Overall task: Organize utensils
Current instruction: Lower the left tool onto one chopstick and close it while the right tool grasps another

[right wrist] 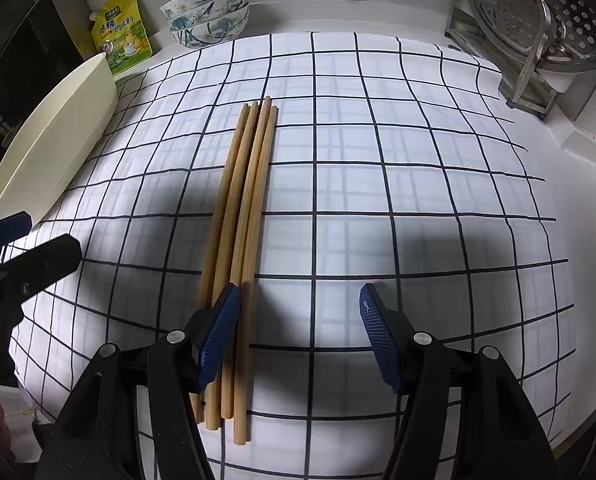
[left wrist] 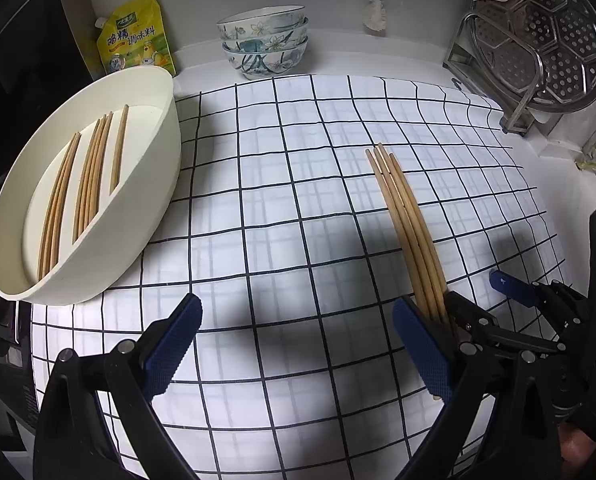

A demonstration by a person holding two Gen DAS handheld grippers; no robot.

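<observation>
- Wooden chopsticks (right wrist: 242, 240), four, bundled on checked cloth (right wrist: 378, 184).
- Right gripper (right wrist: 298, 332) fingers wide apart, empty, left finger over bundle.
- Left gripper (left wrist: 298, 344) fingers wide, empty.
- Tray (left wrist: 166, 168) far left, chopsticks inside.

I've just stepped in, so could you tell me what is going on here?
A person with two handheld grippers is sorting chopsticks into a cream tray, which already holds several. A bundle of four chopsticks lies on the checked cloth. The right gripper is open low over their near ends; the left gripper is open beside it. Neither holds anything.
</observation>
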